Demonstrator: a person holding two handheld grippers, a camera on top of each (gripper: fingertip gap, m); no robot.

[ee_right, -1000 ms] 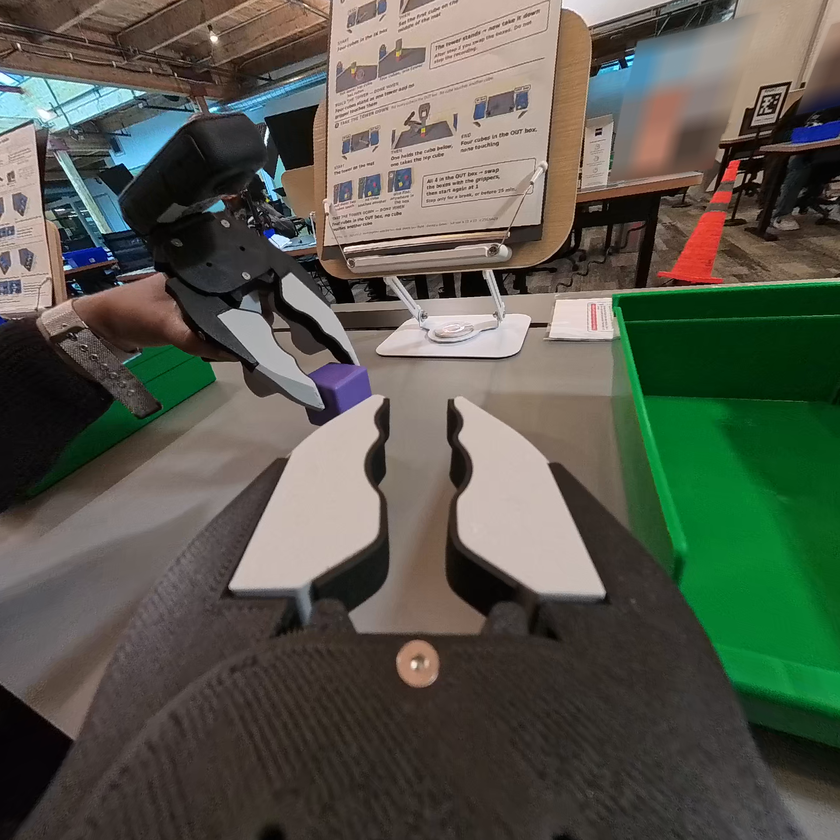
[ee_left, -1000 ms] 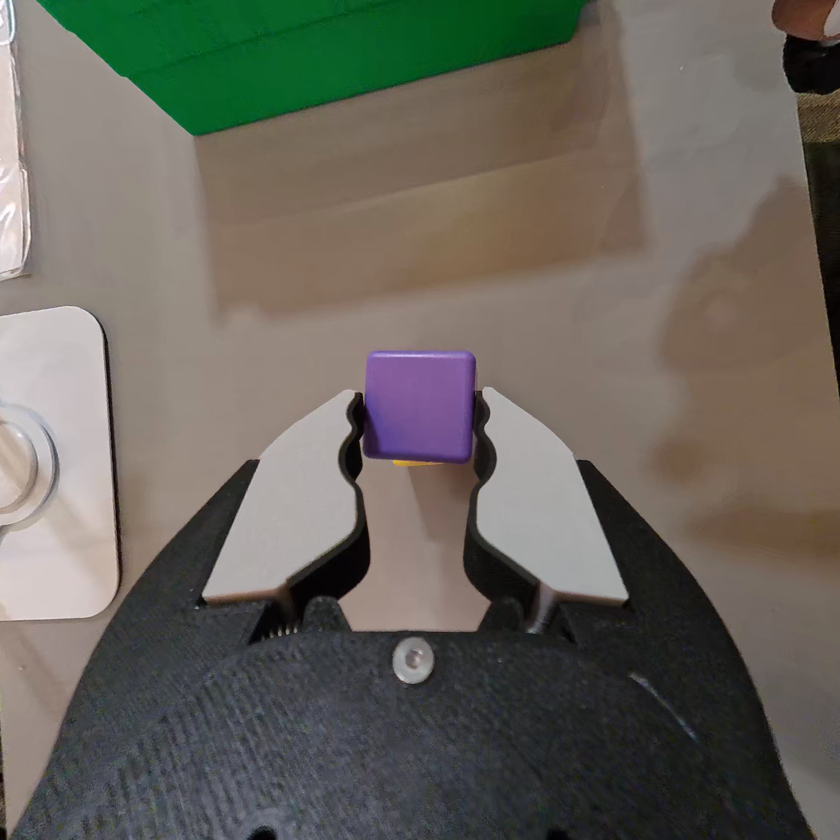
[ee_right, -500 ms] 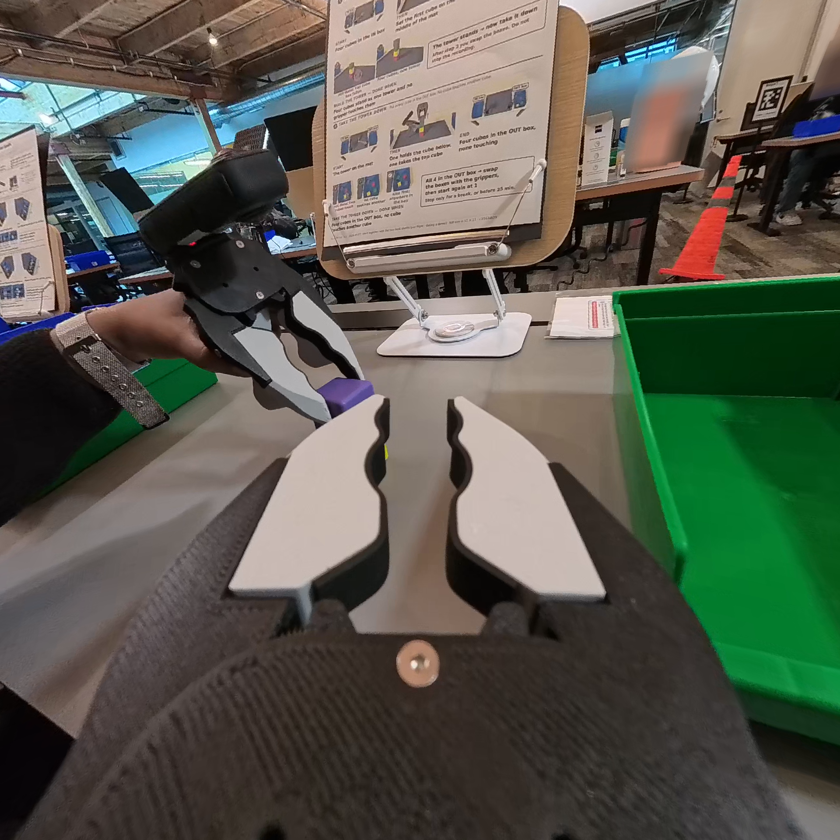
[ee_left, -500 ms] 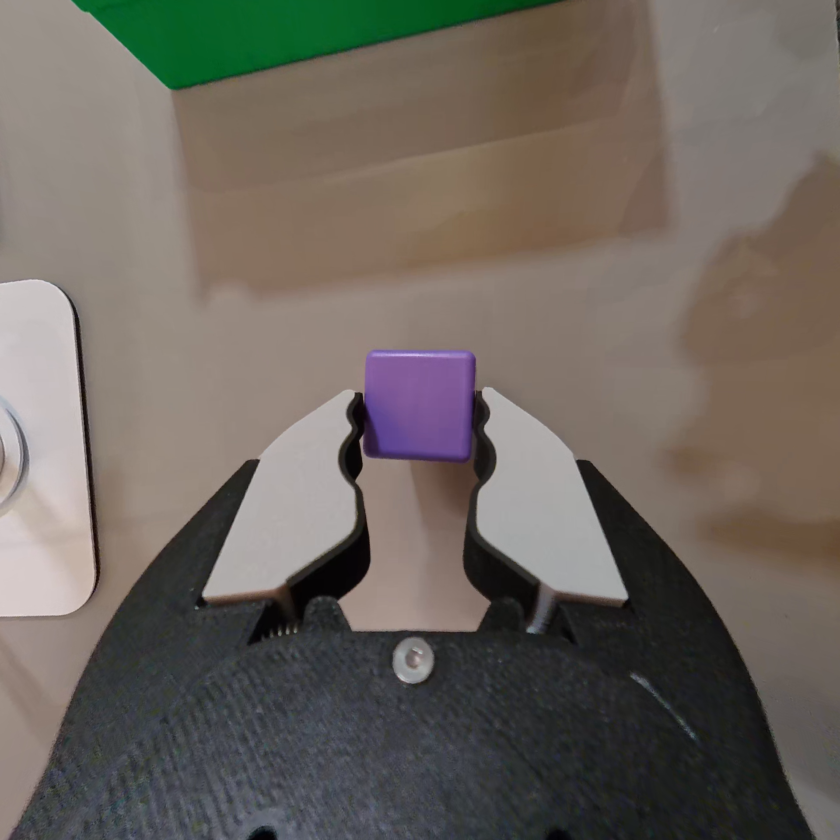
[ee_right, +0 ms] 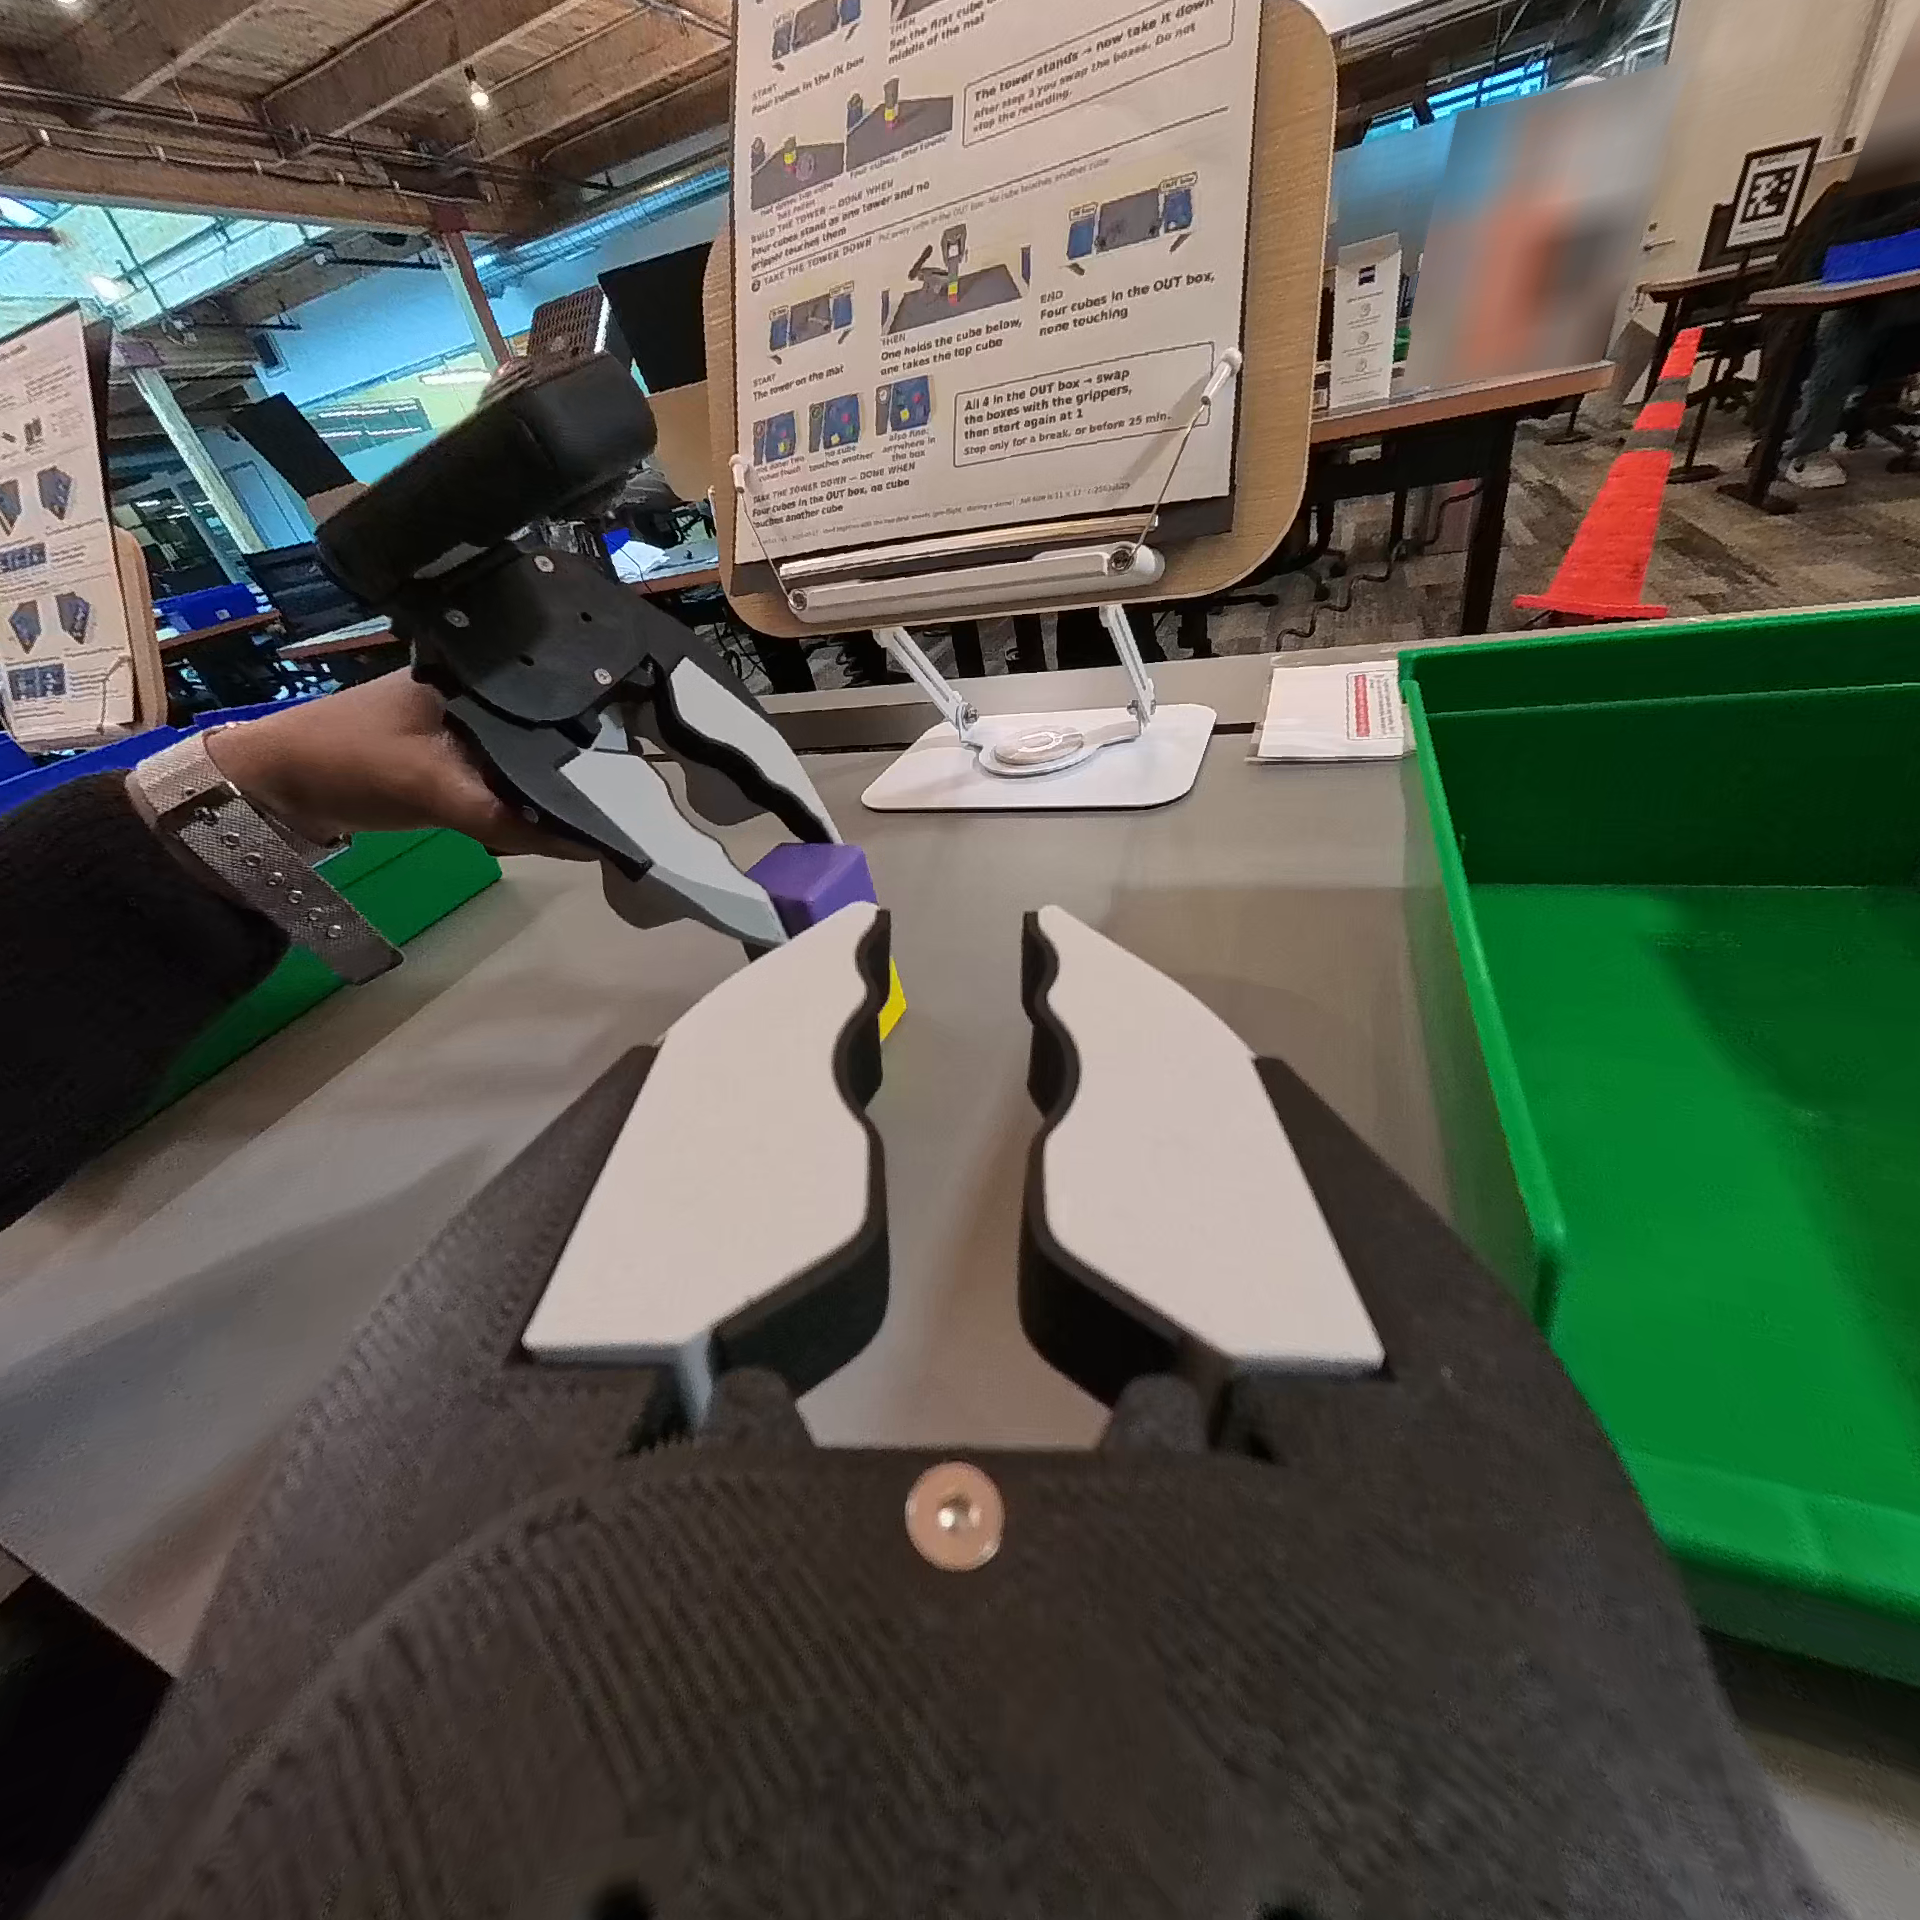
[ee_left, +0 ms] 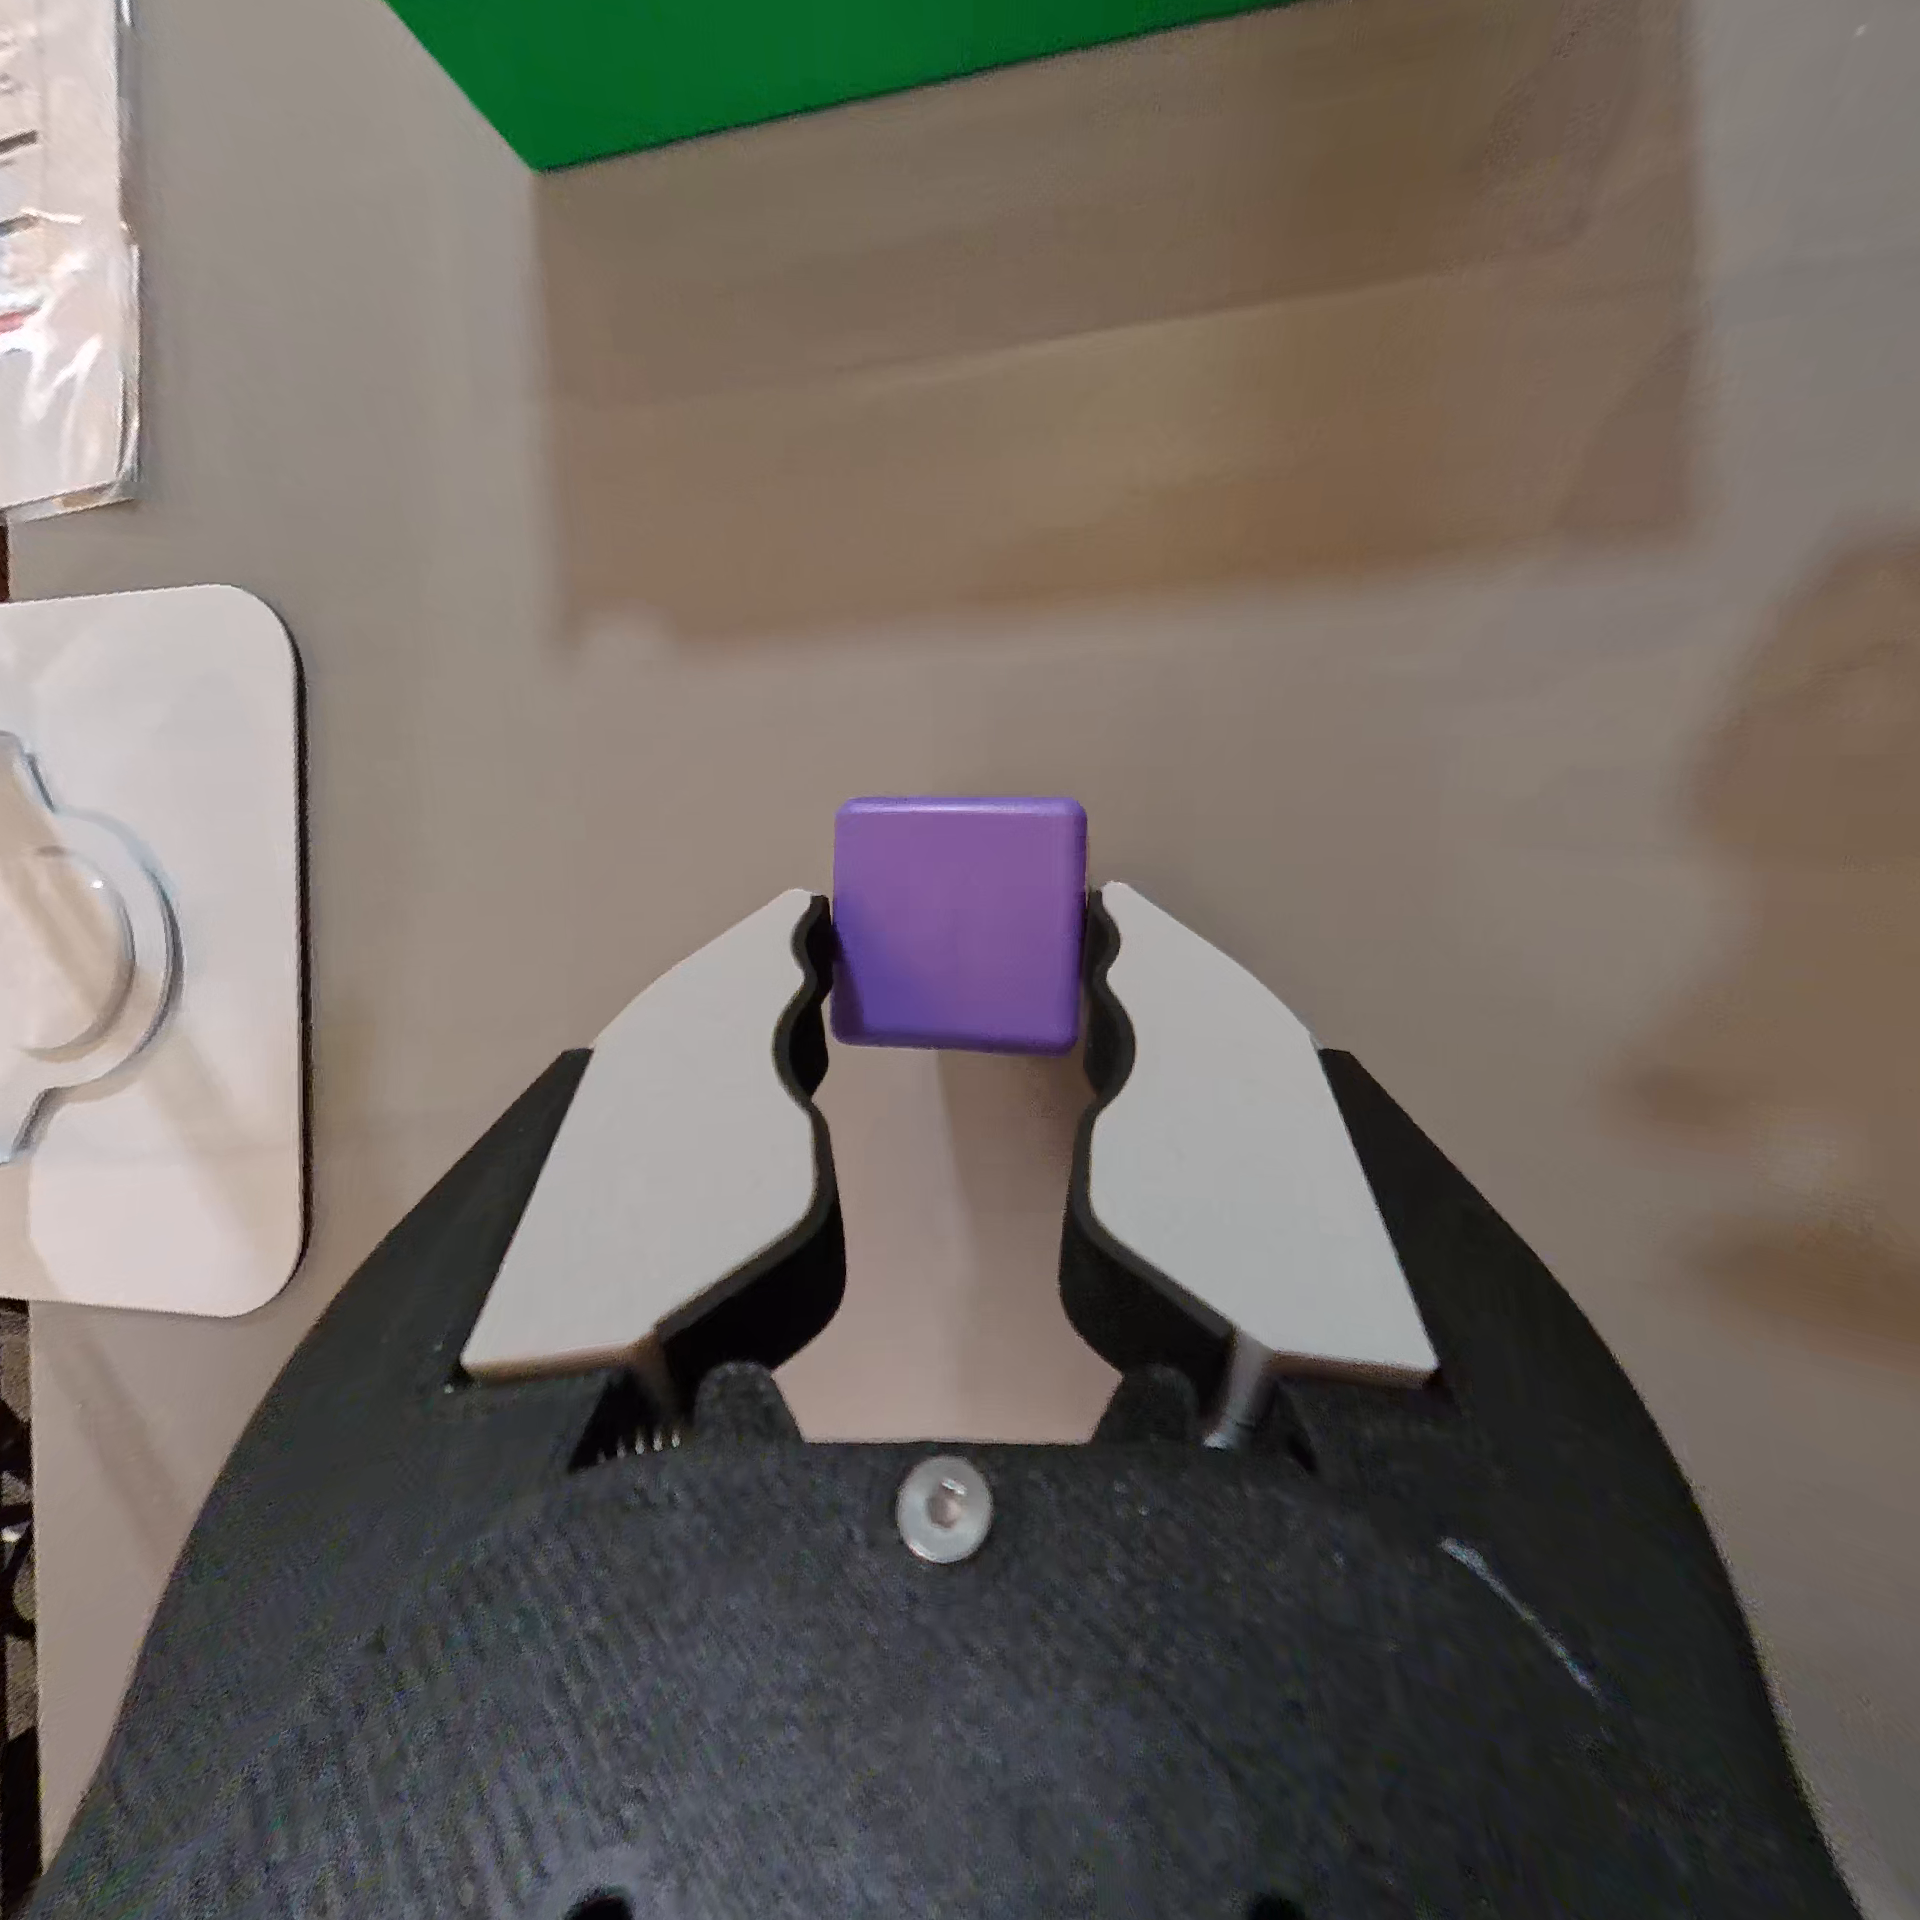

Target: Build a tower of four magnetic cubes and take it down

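Since a second ago the left gripper [ee_left: 958, 925] has carried the purple cube [ee_left: 958, 925] down toward the yellow cube [ee_right: 890, 1000], still pinching it at the fingertips. The right gripper [ee_right: 954, 925] hovers low, jaws slightly parted and holding nothing, its left finger hiding most of the yellow cube. At three o'clock the green bin [ee_right: 1455, 935] shows bare floor. At twelve o'clock, far across the grey table [ee_right: 1195, 862], stands an instruction board [ee_right: 997, 260] on a white stand [ee_right: 1039, 774].
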